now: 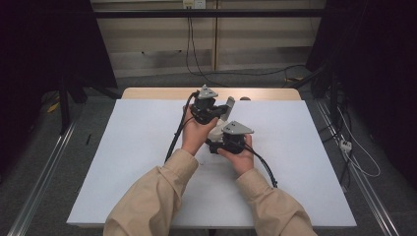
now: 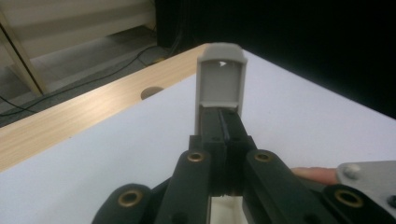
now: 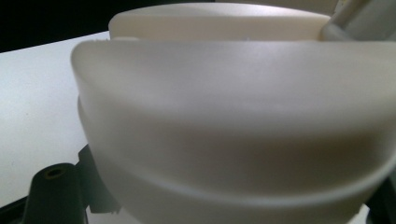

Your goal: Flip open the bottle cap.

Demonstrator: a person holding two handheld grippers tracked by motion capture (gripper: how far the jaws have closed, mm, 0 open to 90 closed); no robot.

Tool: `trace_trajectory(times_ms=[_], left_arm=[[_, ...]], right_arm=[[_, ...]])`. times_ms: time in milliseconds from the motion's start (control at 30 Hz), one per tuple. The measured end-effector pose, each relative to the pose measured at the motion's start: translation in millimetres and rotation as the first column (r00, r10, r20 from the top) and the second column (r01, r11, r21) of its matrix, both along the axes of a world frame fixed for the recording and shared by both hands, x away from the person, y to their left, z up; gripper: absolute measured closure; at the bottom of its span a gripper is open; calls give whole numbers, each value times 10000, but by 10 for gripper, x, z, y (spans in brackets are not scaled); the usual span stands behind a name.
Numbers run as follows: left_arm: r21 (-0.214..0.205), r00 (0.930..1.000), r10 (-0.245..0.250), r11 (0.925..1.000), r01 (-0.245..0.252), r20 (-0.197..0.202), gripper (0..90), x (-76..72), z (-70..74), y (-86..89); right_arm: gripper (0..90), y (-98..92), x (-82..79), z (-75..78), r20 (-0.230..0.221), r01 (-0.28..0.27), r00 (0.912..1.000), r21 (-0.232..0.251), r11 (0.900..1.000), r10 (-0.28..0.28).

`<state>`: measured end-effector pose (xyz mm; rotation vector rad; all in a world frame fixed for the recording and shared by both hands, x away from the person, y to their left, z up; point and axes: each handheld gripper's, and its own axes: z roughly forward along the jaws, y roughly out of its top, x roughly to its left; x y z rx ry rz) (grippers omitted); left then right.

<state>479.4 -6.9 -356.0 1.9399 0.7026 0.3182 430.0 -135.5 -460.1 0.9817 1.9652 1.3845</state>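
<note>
left tool (image 2: 223, 135) clamped on grey flip lid (image 2: 220, 79); right tool (image 1: 231, 142) gripping white container (image 3: 233, 121). keep container steady, swing lid gently, above surface (image 1: 123, 147).

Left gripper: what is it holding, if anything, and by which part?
The left gripper is shut on a grey flat handle, pinching its lower end; the rounded end sticks out past the jaws. What the handle belongs to cannot be told.

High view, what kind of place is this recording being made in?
Probably a lab or recording booth, not a home: a white-topped table stands between metal floor rails, dark curtains hang at both sides, and loose cables run across the grey floor.
</note>
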Motion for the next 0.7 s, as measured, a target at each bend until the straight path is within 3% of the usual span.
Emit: trace_trajectory(times_ms=[700], left_arm=[[-63,10000,-40,10000,40,-31,900,38,-39,-36]], right_arm=[[184,-7,2,-6,-2,1,10000,22,10000,-1]])
